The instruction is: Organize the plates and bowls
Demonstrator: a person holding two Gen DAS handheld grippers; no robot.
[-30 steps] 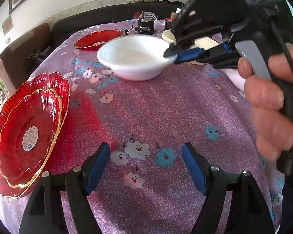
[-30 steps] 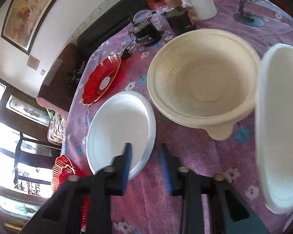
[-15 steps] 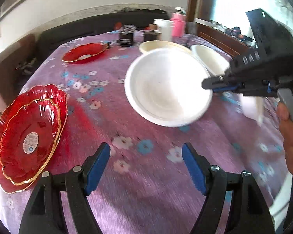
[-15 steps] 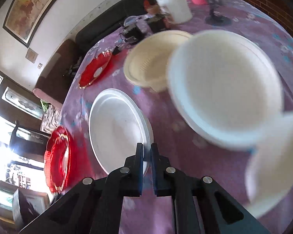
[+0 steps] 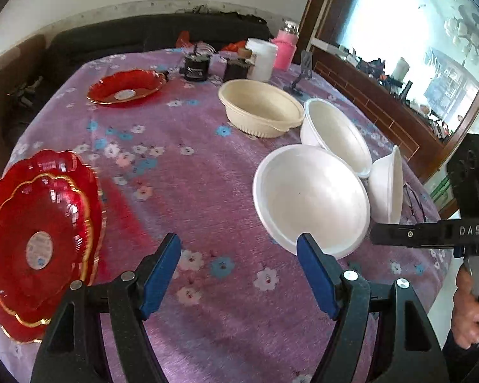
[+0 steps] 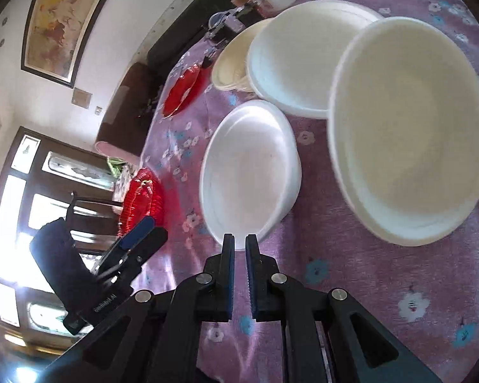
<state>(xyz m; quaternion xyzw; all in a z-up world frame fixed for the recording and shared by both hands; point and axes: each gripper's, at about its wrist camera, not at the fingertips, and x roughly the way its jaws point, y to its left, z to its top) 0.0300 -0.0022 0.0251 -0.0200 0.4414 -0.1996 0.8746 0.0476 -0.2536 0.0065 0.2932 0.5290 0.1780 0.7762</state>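
A pink jar (image 5: pixel 284 50) beside a white tub (image 5: pixel 261 59).

Stacked red plates (image 5: pixel 38 242): I lose their left rim past the frame edge. Right gripper (image 6: pixel 239 245) tips overlap the held white bowl (image 6: pixel 249 172)'s near rim, hiding the contact. Far jars (image 5: pixel 260 59) too small to identify. Nearest right bowl (image 6: pixel 408 127) blurred.
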